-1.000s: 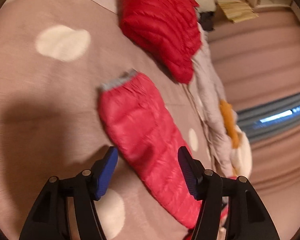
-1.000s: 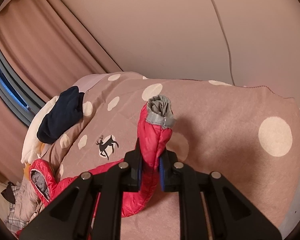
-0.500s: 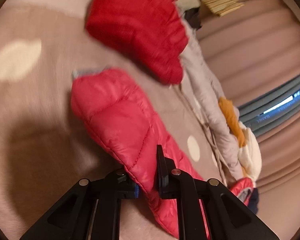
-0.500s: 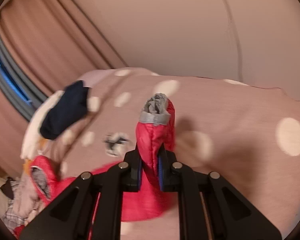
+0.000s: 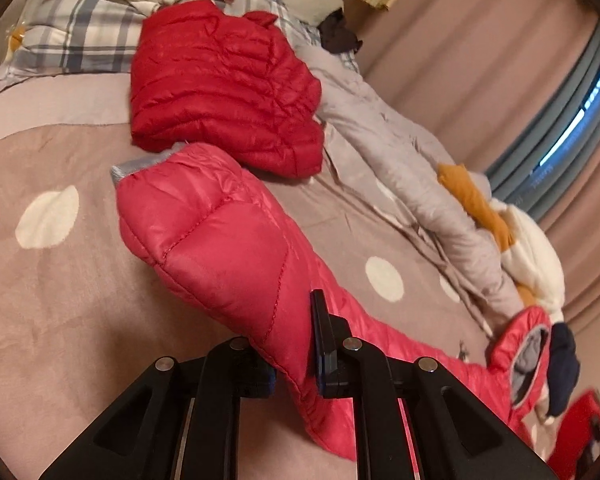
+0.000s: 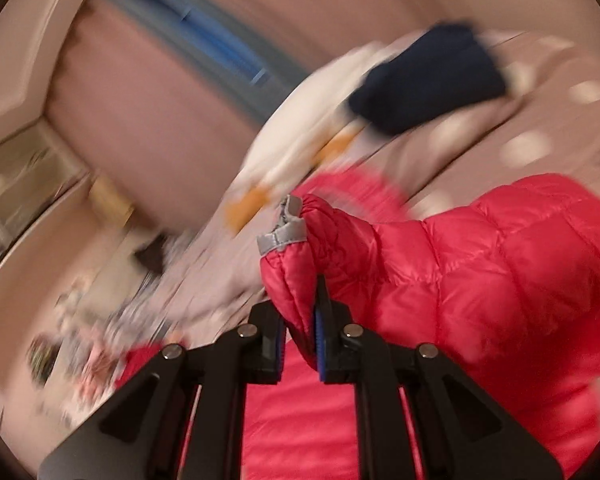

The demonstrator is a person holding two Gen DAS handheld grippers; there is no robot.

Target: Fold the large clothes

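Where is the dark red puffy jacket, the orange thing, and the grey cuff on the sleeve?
dark red puffy jacket [image 5: 224, 92], left wrist view, middle of its quilted top.
orange thing [image 5: 474, 202], left wrist view, its middle.
grey cuff [image 6: 282, 236], right wrist view, the band's middle.

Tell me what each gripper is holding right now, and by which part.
Both hold the pink puffer jacket. The left gripper pinches one sleeve partway along; the right gripper pinches the other sleeve near its grey cuff.
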